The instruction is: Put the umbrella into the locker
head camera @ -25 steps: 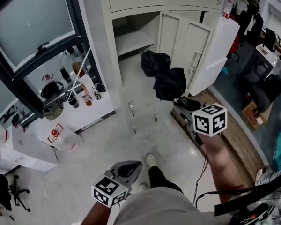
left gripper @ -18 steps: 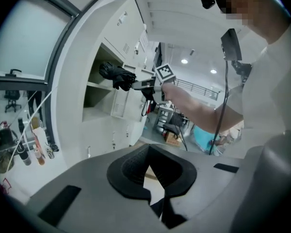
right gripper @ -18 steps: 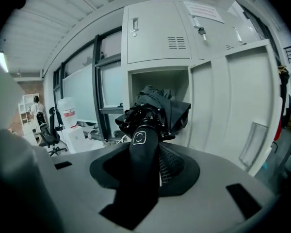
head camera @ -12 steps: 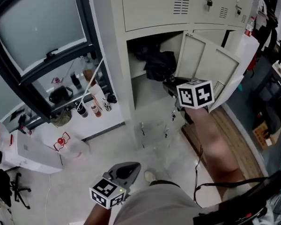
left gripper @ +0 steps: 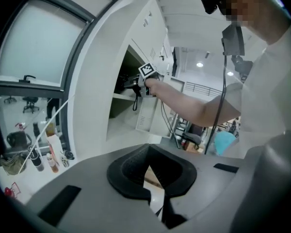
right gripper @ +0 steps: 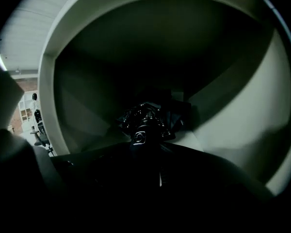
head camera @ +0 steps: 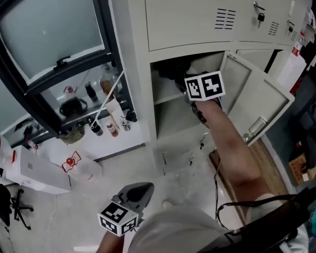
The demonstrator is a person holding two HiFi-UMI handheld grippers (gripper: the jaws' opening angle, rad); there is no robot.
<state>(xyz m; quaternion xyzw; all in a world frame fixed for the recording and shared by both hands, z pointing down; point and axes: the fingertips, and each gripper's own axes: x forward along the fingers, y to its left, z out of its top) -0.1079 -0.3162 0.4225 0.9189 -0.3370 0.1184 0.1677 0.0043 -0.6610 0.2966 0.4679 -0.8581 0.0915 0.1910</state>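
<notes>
The black folded umbrella (head camera: 175, 70) reaches into the upper compartment of the open cream locker (head camera: 200, 25), above its shelf (head camera: 168, 97). My right gripper (head camera: 186, 84) is at the compartment's mouth, shut on the umbrella's handle end. In the right gripper view the umbrella (right gripper: 146, 116) sticks out from between the dark jaws of the right gripper (right gripper: 145, 149) into the shadowed compartment. My left gripper (head camera: 139, 191) hangs low by the person's body, pads together, holding nothing. In the left gripper view the left gripper (left gripper: 153, 178) points toward the locker (left gripper: 131, 47) and the outstretched right gripper (left gripper: 137, 85).
The locker door (head camera: 258, 99) stands swung open to the right. Left of the locker, a window ledge carries bottles (head camera: 108, 115). A white box (head camera: 31, 167) and a plastic bag (head camera: 79, 167) sit on the floor at left. Office chairs and clutter stand at the far right.
The right gripper has carried the umbrella up from in front of the lower locker into the upper compartment. The view has tilted up and closer; the left gripper stays low.
</notes>
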